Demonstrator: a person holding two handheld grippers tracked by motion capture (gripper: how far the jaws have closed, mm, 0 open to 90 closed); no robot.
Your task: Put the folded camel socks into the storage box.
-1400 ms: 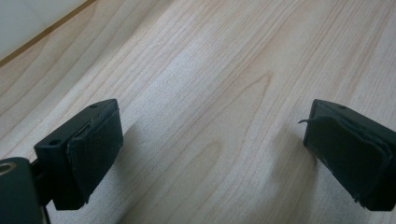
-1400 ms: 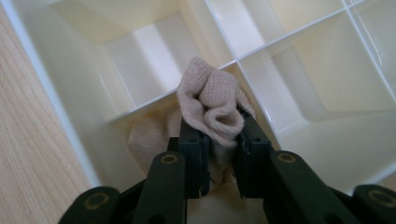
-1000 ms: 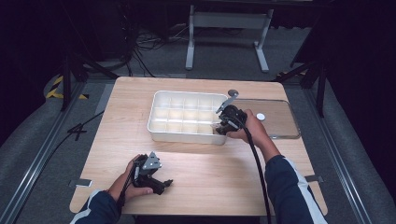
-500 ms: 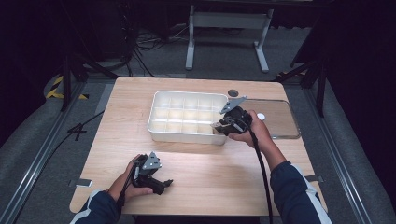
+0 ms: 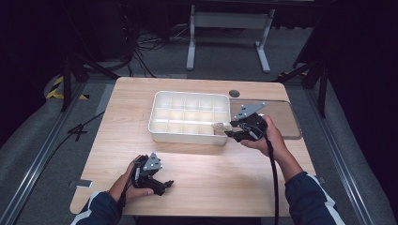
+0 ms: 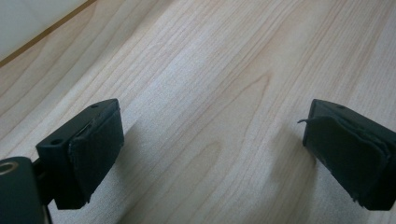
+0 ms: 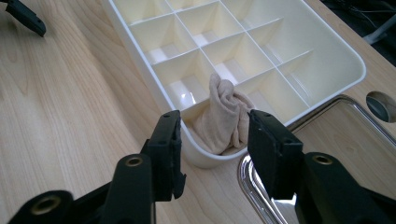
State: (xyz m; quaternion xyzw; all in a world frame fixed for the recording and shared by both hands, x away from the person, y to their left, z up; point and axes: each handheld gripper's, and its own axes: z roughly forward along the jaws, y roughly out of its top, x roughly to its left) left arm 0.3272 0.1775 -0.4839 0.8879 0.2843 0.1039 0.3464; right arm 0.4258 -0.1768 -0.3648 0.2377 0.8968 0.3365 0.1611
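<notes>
The small beige rolled cloth [image 7: 223, 116] sits in the near corner box of the white plastic tray with many boxes [image 7: 348, 70], so that job looks done. The right hand-held gripper [image 7: 212, 140] is just beside it, jaws apart, holding nothing. The left hand-held gripper [image 6: 212, 144] rests wide apart on the light wooden surface [image 5: 211, 173].

We see a small beige cloth [image 7: 223, 119], rolled and crumpled into a soft bundle, standing roughly upright in the white divided tray [image 7: 154, 70]. It sits in the tray's corner compartment, the one nearest the transparent lid lying beside the tray, and leans against the partition wall, its top rising above the dividers. In the high view the cloth [image 5: 219, 126] shows as a pale lump at the tray's [image 5: 187, 137] near right corner. The tray's other compartments look bare.
</notes>
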